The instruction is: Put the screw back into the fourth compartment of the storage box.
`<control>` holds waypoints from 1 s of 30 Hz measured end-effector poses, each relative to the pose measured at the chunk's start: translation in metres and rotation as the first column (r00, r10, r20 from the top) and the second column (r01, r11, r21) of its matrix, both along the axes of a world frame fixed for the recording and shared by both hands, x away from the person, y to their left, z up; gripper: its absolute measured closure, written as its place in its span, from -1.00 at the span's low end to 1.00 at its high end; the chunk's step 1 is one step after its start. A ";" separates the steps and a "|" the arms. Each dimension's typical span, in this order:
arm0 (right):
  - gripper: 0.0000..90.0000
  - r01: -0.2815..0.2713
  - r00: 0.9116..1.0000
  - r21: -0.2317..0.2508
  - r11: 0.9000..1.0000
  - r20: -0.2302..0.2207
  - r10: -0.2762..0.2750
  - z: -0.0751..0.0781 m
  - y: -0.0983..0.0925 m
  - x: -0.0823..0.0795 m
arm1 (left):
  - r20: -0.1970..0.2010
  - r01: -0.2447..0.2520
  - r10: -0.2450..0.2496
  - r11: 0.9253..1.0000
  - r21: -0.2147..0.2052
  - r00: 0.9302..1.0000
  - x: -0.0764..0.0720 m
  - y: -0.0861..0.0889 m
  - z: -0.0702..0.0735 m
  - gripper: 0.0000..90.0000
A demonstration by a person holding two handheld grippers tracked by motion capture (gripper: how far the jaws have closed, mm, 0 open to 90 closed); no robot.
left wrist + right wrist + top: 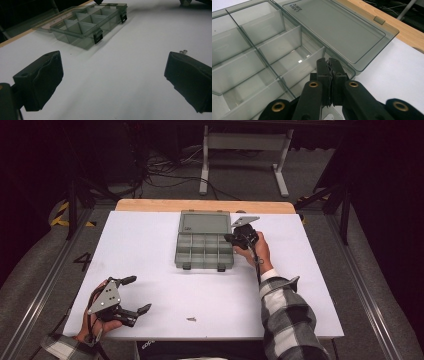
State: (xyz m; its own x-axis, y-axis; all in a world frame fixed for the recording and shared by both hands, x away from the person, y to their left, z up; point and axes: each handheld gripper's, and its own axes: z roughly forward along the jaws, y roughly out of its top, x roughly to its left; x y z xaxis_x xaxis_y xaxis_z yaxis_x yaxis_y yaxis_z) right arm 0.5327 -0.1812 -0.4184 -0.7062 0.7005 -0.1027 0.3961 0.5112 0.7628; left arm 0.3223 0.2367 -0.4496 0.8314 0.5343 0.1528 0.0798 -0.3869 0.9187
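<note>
I hold a two-jawed tool in each hand over a white tabletop [150,245]. My right tool [239,238] hangs at the right edge of a grey see-through compartment box [204,251], whose lid [204,223] lies folded flat behind it. In the right gripper view the jaws of this tool are pressed together above a compartment on that side. I judge I am delivering a small part into the box, and the next move would be to lower the tips into that cell and part the jaws.

My left tool [134,294] rests near the front left corner of the tabletop, jaws spread wide and holding nothing. A small screw [191,319] lies loose on the tabletop between me and the box. It looks like the next thing to fetch.

I cannot make out whether anything is pinched between the shut jaws; if so, it is too small to show. The compartments look empty, though glare and tinted walls could mask a small part.
</note>
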 end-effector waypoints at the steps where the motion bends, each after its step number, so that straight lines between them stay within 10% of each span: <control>1: 0.97 0.002 1.000 -0.003 1.000 0.002 -0.002 0.000 0.000 0.000 | -0.001 0.001 -0.001 1.000 -0.002 1.000 0.000 0.000 0.000 -0.94; 19: 0.83 0.020 1.000 0.003 1.000 -0.018 -0.020 -0.001 -0.002 0.000 | -0.007 0.003 -0.003 1.000 0.001 1.000 -0.001 0.001 0.000 -0.94; 30: 0.65 -0.042 0.997 0.073 0.996 0.070 0.037 0.023 -0.010 -0.033 | -0.004 0.001 -0.001 1.000 0.008 1.000 -0.001 0.000 0.000 -0.94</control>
